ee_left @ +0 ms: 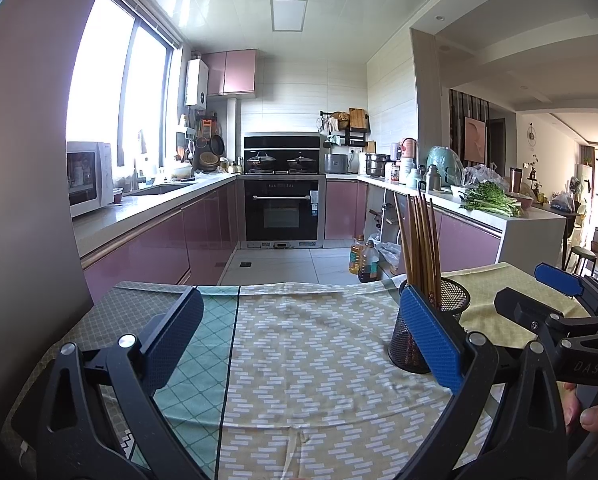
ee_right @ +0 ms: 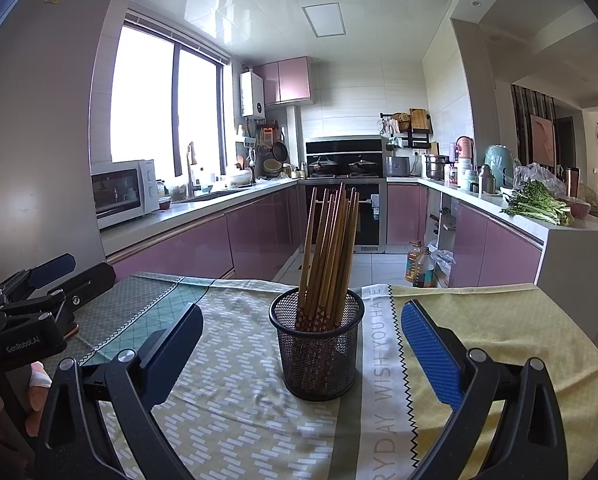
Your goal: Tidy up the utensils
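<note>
Mesh cup with wooden chopsticks upright mid-bench, nearer far edge. Both hand-held grippers, right and left, jaws apart, empty. Looks done tbh; nudge cup gently, bundle tips easily.

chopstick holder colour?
Black wire mesh holder, holding brown chopsticks. Clearest in the right wrist view.

Mesh holder: right side hidden behind left gripper's blue pad. Chopsticks: lower ends only dimly visible through the mesh. Tablecloth print cut off at bottom edge, reads "…RYDAY WISH YOU HAVE". Counter clutter too small to identify.
</note>
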A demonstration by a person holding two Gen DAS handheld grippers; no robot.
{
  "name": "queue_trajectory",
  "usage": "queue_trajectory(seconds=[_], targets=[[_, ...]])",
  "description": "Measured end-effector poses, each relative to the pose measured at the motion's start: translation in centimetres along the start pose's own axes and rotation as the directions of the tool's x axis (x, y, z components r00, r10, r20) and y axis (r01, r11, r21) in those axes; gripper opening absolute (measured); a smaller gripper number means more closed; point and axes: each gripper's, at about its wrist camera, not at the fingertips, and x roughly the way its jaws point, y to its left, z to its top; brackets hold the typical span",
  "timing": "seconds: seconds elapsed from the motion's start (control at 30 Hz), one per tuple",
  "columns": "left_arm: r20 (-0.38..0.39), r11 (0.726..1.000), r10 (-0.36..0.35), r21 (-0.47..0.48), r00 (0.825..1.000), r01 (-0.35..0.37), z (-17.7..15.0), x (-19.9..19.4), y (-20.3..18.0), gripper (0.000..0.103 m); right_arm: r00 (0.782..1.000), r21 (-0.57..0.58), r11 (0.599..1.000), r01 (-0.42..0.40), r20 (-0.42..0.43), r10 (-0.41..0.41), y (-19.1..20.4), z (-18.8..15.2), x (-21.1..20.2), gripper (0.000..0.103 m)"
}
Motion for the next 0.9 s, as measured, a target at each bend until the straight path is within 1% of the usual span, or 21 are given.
queue_trajectory(seconds=[0.9], targets=[[-0.001,1.0,-0.003,-0.001,1.0,0.003,-0.07,0.02,-0.08,0.097,1.0,0.002,1.0,0.001,-0.005,-0.001,0.12,-0.07,-0.03,0.096]])
